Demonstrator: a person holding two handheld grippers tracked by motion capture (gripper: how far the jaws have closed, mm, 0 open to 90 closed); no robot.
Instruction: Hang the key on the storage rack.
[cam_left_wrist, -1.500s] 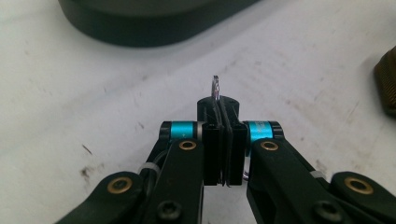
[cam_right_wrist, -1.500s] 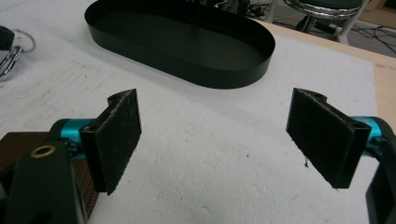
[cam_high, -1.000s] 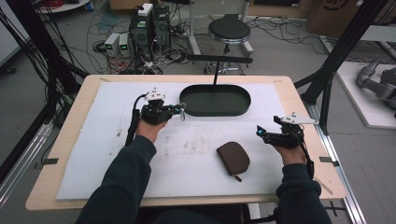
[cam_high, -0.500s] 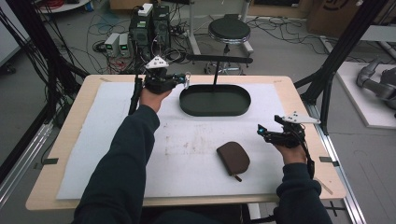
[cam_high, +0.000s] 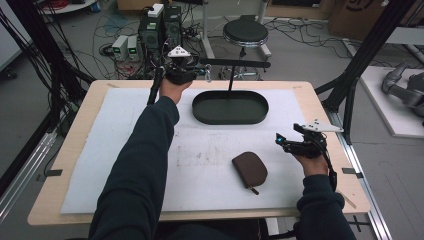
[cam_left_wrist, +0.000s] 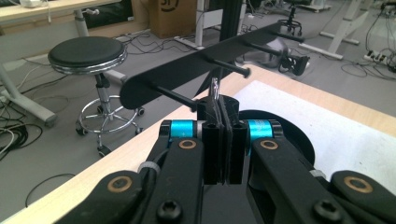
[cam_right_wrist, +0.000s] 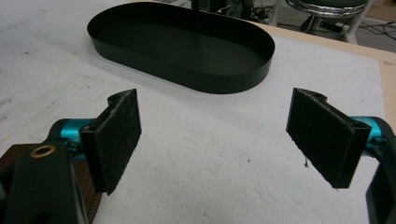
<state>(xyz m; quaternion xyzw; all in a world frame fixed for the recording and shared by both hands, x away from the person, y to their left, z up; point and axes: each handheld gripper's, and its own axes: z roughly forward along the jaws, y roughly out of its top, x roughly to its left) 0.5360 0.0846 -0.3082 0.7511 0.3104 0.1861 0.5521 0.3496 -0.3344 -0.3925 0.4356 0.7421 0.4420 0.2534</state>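
- My left gripper (cam_left_wrist: 223, 112) was clenched on a thin silvery metal piece (cam_left_wrist: 215, 88). It stood upright out of the closed pads, and I could not tell whether it was a key or a ring.
- I held that piece high over the far edge of the worktop (cam_high: 75, 165), level with the black peg bar (cam_left_wrist: 187, 70). My reading was that it was meant to hang on one of the pegs, so it had to arrive at peg height, not at table height.
- The piece sat just short of the nearest peg (cam_left_wrist: 175, 95), and I saw no contact between them. The upright hold left its top free of the pads, which I judged would let a peg pass through or under it.
- The bar rose on a post from the oval tray (cam_high: 230, 119), which stood on the white mat (cam_high: 125, 150) near the middle of the far edge. I took the tray as both the rack's foot and a catch for anything that slipped off.
- My right gripper (cam_right_wrist: 219, 135) hung released near the right edge, jaws wide apart with only bare mat between them. It pointed towards the tray, parked out of the left arm's way.
- The brown pouch (cam_high: 249, 169) lay flat towards the near edge, right of the middle and just beside the right gripper. Nothing touched it.
- The risk I weighed was a thin grip on a small piece. A nudge against the peg could twist it in the pads.
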